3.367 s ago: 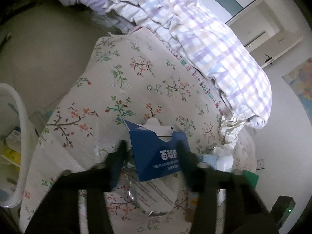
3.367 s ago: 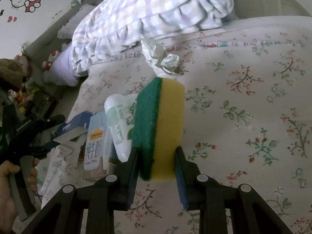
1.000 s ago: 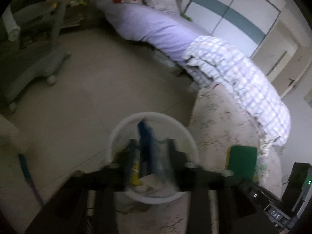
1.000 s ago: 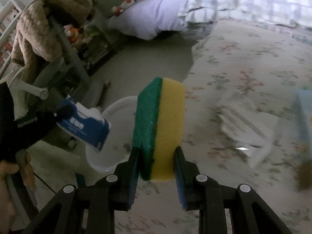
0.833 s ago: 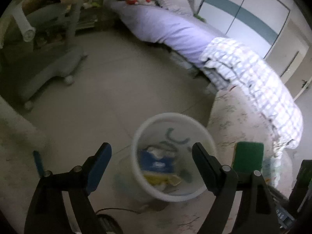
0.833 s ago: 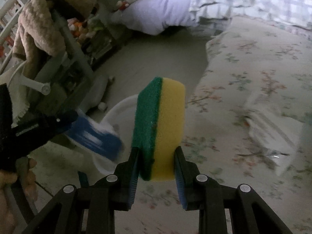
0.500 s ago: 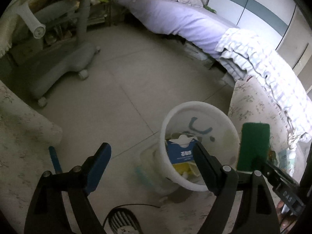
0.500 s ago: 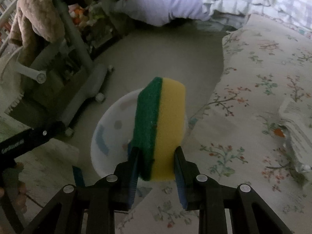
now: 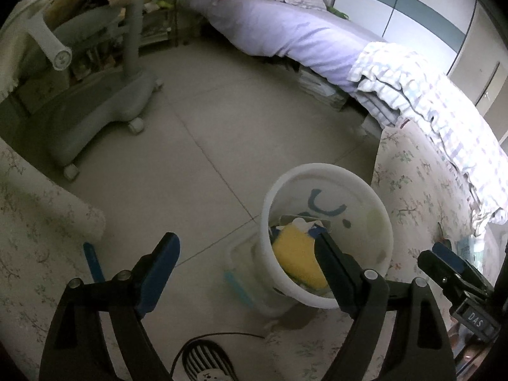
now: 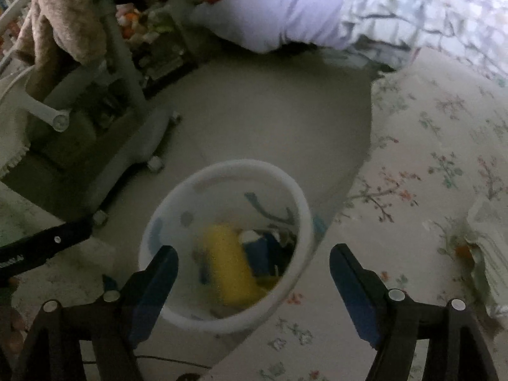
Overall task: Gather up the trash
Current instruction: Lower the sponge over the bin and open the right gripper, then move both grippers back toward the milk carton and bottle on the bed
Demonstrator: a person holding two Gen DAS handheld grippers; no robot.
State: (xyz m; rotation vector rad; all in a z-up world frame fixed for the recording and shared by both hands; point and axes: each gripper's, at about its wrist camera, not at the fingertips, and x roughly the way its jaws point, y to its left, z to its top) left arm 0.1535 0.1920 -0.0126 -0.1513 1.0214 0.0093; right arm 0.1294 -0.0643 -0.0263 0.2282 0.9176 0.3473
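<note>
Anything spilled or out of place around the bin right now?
Nothing spilled. The yellow sponge and blue box lie inside the white bin, which stands upright on the floor. One leftover: a crumpled wrapper lies on the floral cover, right of the open right claw.

1. Your left wrist camera looks steeply down along its fingers at the white bin (image 9: 327,171) on the floor (image 9: 197,146), from nearby.
2. Your right wrist camera looks down into the same bin (image 10: 228,166) from the floral-cloth (image 10: 428,171) side.
3. Both views share the bin, floor and bed (image 9: 285,31).
</note>
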